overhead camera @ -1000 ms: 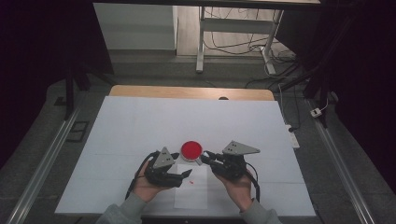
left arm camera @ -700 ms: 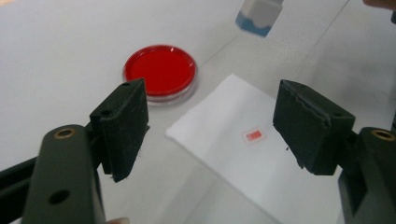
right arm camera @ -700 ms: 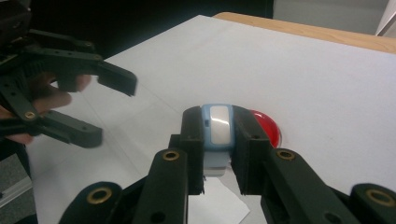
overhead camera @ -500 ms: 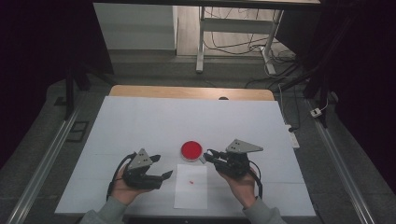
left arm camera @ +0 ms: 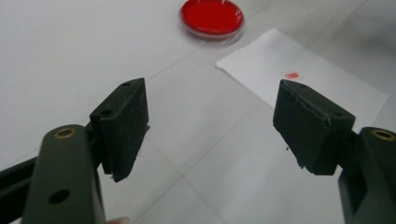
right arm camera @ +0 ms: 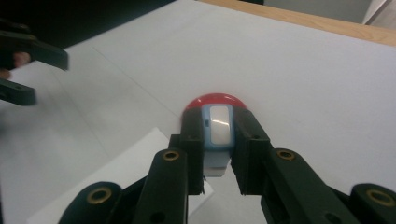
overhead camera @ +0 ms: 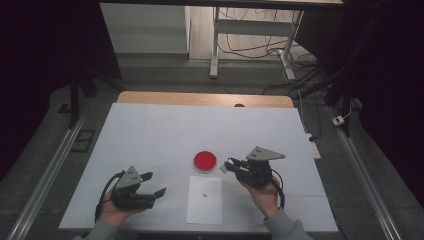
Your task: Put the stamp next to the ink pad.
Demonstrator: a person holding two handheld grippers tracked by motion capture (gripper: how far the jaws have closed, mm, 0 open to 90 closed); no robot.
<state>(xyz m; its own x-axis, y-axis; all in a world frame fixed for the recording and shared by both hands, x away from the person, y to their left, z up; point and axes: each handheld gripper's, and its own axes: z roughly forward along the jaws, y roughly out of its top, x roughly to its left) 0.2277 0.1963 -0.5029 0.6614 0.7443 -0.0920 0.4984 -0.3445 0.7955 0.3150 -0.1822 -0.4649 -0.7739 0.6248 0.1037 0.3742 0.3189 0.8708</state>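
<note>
Dark walls and a grey floor with loose cables surrounded the counter (overhead camera: pixel 150 130), whose top was covered in white with a strip of bare wood along its far edge. Near the front middle of it lay a white sheet of paper (overhead camera: pixel 205 200) carrying a tiny red mark (overhead camera: pixel 204 194). Just beyond the sheet's far edge, apart from it, sat a round red dish (overhead camera: pixel 205 161) with a clear rim.

At the front left, a hand held the left tongs (overhead camera: pixel 159 183) low over the counter, well apart from the dish and beside the paper's left edge. Their jaws stood spread wide with nothing between them; in the left gripper view the dish (left arm camera: pixel 212 17) and the paper (left arm camera: pixel 303 79) showed beyond the two black pads.

On the right, the other hand held the right tongs (overhead camera: pixel 226 166) just beside the dish, pointing toward it. Their jaws were pinching a small light-blue device (right arm camera: pixel 217 135) with a pale window on its face, and the red dish (right arm camera: pixel 215 99) showed directly behind it in the right gripper view.
</note>
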